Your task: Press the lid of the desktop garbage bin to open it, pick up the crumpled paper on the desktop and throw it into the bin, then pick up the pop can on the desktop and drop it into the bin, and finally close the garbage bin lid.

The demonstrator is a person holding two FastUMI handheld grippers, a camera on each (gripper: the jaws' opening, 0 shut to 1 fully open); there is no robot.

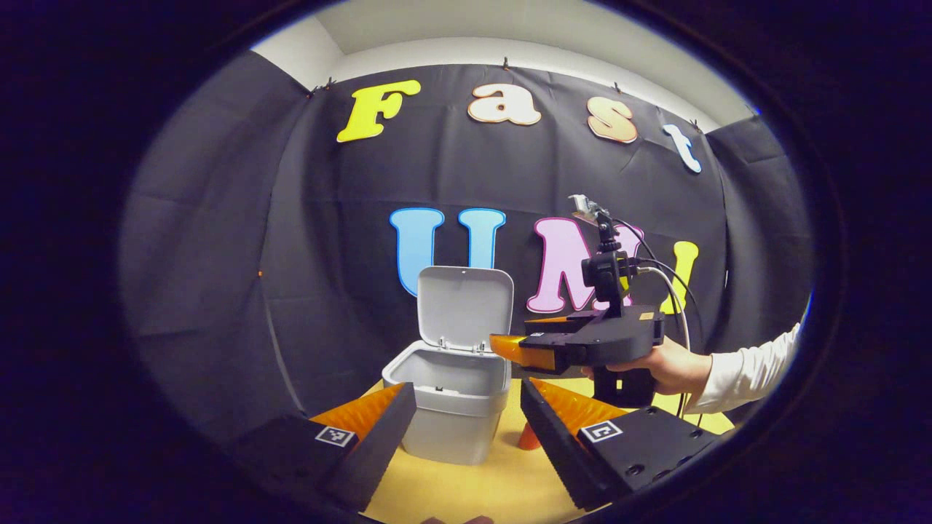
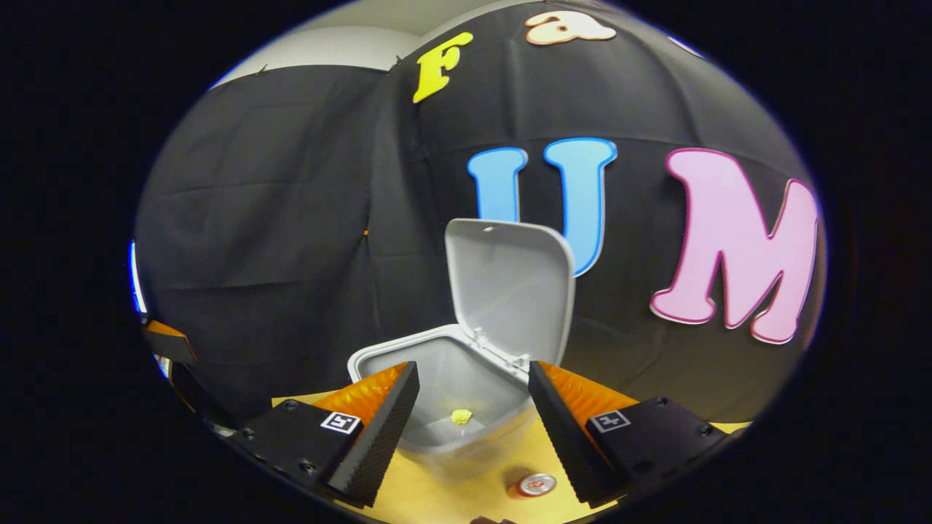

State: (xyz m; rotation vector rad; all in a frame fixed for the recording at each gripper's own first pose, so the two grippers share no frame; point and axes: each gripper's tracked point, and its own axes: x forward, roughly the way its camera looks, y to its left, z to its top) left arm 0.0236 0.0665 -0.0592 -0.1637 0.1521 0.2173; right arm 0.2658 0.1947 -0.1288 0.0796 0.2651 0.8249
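Now the bin (image 2: 466, 407) stands lid-up with the crumpled paper (image 2: 461, 416) inside, and both tongs, right (image 2: 473, 429) and left (image 1: 466, 429), are spread and empty. The pop can (image 2: 535, 485) stands on the table (image 2: 451, 498) just beside the bin; a careless reach could tip it or nudge the bin.

No readable text stands on the bin (image 1: 459, 407), its lid (image 1: 464, 302) or the pop can (image 2: 535, 485). The left gripper (image 1: 466, 429) and right gripper (image 2: 473, 429) each carry small square black-and-white code markers, which are patterns, probably not letters.
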